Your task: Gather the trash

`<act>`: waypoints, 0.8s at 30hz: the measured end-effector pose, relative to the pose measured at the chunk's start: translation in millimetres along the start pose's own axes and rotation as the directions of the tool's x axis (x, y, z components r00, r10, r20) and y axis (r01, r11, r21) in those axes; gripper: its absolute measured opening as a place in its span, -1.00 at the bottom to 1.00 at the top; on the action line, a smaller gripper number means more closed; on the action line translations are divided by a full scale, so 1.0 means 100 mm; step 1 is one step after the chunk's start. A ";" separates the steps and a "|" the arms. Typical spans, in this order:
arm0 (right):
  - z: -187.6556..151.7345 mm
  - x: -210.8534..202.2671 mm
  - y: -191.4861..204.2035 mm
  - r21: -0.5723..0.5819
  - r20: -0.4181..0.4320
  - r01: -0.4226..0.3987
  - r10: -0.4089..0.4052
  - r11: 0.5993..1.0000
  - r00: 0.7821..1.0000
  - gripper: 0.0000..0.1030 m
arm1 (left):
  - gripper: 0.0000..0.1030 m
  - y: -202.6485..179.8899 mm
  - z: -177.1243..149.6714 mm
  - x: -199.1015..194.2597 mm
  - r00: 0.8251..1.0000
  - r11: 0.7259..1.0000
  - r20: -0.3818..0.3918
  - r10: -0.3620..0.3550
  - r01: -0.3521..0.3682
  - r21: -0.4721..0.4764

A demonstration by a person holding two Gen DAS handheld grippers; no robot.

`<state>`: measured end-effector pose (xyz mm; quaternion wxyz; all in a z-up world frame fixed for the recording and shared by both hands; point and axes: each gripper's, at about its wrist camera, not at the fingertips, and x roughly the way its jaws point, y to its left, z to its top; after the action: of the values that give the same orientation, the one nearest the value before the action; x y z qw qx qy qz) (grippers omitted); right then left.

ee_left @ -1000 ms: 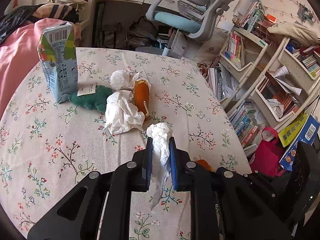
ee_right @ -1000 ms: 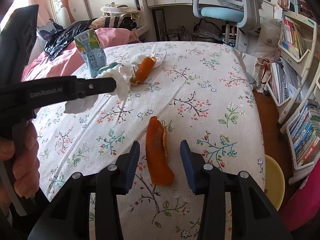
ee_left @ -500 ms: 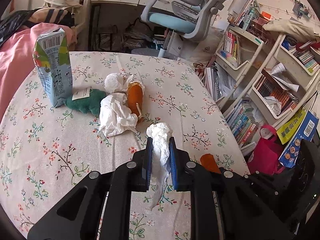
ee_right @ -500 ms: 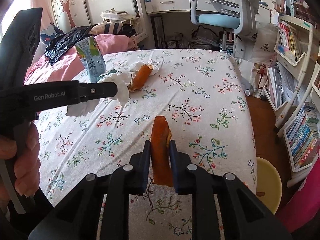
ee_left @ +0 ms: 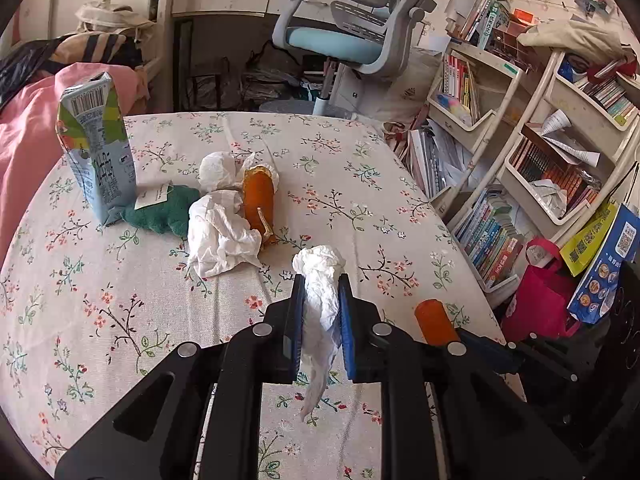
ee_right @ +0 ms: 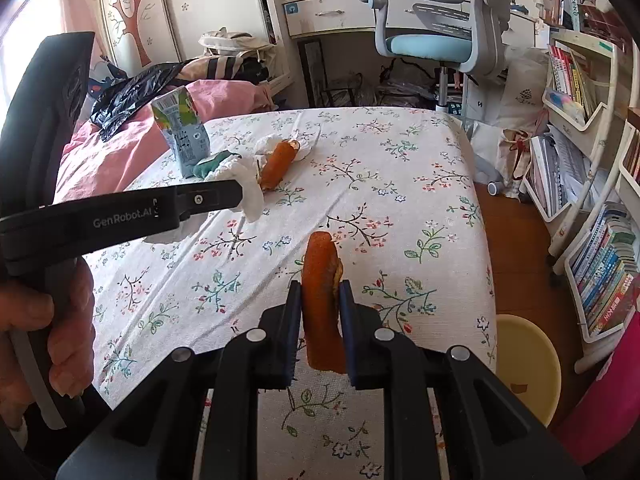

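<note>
My left gripper (ee_left: 320, 280) is shut on a white crumpled tissue (ee_left: 320, 284) and holds it above the floral tablecloth (ee_left: 120, 320). My right gripper (ee_right: 320, 288) is shut on an orange peel strip (ee_right: 322, 296), lifted off the cloth; it also shows in the left wrist view (ee_left: 434, 322). On the table lie another crumpled tissue (ee_left: 220, 232), a second orange peel (ee_left: 259, 200), a small tissue ball (ee_left: 218, 170), a green cloth scrap (ee_left: 160, 214) and an upright drink carton (ee_left: 96, 148).
A yellow bin (ee_right: 524, 360) stands on the floor at the table's right edge. Bookshelves (ee_left: 540, 160) and a red bag (ee_left: 540, 300) are to the right. An office chair (ee_left: 352, 36) stands behind the table. A pink blanket (ee_left: 24, 128) lies at left.
My right gripper has shut on the orange peel strip and lifted it off the cloth. My left gripper has stayed shut on the tissue and drawn back a little.
</note>
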<state>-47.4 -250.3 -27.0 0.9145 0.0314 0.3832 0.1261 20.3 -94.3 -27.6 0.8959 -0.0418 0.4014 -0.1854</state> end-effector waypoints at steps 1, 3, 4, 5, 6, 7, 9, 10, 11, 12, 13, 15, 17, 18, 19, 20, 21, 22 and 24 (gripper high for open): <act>0.00 -0.01 -0.01 0.001 0.002 0.001 -0.001 1.000 1.000 -0.62 | -0.72 -0.01 0.00 0.00 1.000 1.000 0.000 0.000 0.000 0.002; 0.00 -0.02 -0.03 0.004 0.007 0.006 -0.006 1.000 1.000 -0.62 | -0.71 -0.02 0.00 0.00 1.000 1.000 0.001 -0.004 0.004 0.004; 0.00 -0.03 -0.04 0.005 0.009 0.009 -0.009 1.000 1.000 -0.62 | -0.71 -0.03 0.00 0.01 1.000 1.000 0.001 -0.006 0.006 0.007; -0.01 -0.04 -0.05 0.006 0.011 0.013 -0.013 1.000 1.000 -0.62 | -0.71 -0.05 0.00 0.01 1.000 1.000 0.001 -0.008 0.008 0.009; -0.01 -0.06 -0.07 0.009 0.014 0.018 -0.018 1.000 1.000 -0.62 | -0.71 -0.06 0.00 0.01 1.000 1.000 0.002 -0.012 0.012 0.012; -0.01 -0.07 -0.09 0.012 0.016 0.024 -0.024 1.000 1.000 -0.62 | -0.72 -0.08 0.00 0.00 1.000 1.000 0.003 -0.016 0.016 0.015; -0.03 -0.11 -0.16 0.023 0.021 0.036 -0.037 0.999 0.999 -0.62 | -0.71 -0.14 0.00 0.01 1.000 0.999 0.004 -0.024 0.024 0.023; -0.03 -0.12 -0.18 0.027 0.023 0.041 -0.042 0.999 0.999 -0.62 | -0.71 -0.16 0.00 0.02 1.000 0.999 0.003 -0.028 0.027 0.027; -0.03 -0.14 -0.22 0.033 0.025 0.047 -0.048 0.998 0.999 -0.62 | -0.71 -0.19 -0.01 0.03 1.000 0.999 0.002 -0.031 0.031 0.031; -0.04 -0.16 -0.26 0.039 0.029 0.055 -0.056 0.998 0.998 -0.62 | -0.71 -0.23 -0.01 0.04 0.999 0.999 0.000 -0.035 0.035 0.036; -0.04 -0.19 -0.30 0.044 0.033 0.062 -0.064 0.997 0.997 -0.62 | -0.71 -0.27 -0.01 0.05 0.999 0.998 -0.003 -0.041 0.041 0.040; -0.05 -0.24 -0.40 0.057 0.040 0.081 -0.083 0.995 0.996 -0.62 | -0.71 -0.36 -0.03 0.07 0.999 0.997 -0.008 -0.051 0.052 0.051; -0.08 -0.30 -0.50 0.068 0.043 0.103 -0.106 0.992 0.993 -0.62 | -0.71 -0.46 -0.03 0.09 0.998 0.996 -0.010 -0.064 0.064 0.065; -0.10 -0.33 -0.57 0.079 0.043 0.117 -0.120 0.990 0.992 -0.62 | -0.71 -0.52 -0.03 0.10 0.997 0.995 -0.011 -0.072 0.073 0.070; -0.12 -0.36 -0.63 0.088 0.043 0.126 -0.130 0.988 0.991 -0.62 | -0.71 -0.58 -0.03 0.11 0.996 0.994 -0.013 -0.083 0.084 0.074; -0.14 -0.39 -0.70 0.099 0.042 0.137 -0.142 0.986 0.989 -0.62 | -0.71 -0.64 -0.03 0.12 0.995 0.992 -0.015 -0.096 0.097 0.079; -0.17 -0.42 -0.79 0.114 0.041 0.149 -0.155 0.982 0.987 -0.62 | -0.71 -0.72 -0.03 0.14 0.994 0.990 -0.018 -0.108 0.110 0.083; -0.20 -0.46 -0.87 0.131 0.041 0.161 -0.167 0.978 0.985 -0.62 | -0.71 -0.81 -0.03 0.16 0.992 0.988 -0.022 -0.123 0.124 0.090; -0.24 -0.51 -1.01 0.159 0.043 0.178 -0.187 0.971 0.981 -0.62 | -0.71 -0.99 -0.03 0.20 0.988 0.982 -0.029 -0.155 0.157 0.105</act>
<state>-77.8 -362.4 -23.6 0.9277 0.0705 0.3665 0.0101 0.6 -193.5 -21.5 0.8754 -0.0233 0.3959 -0.2765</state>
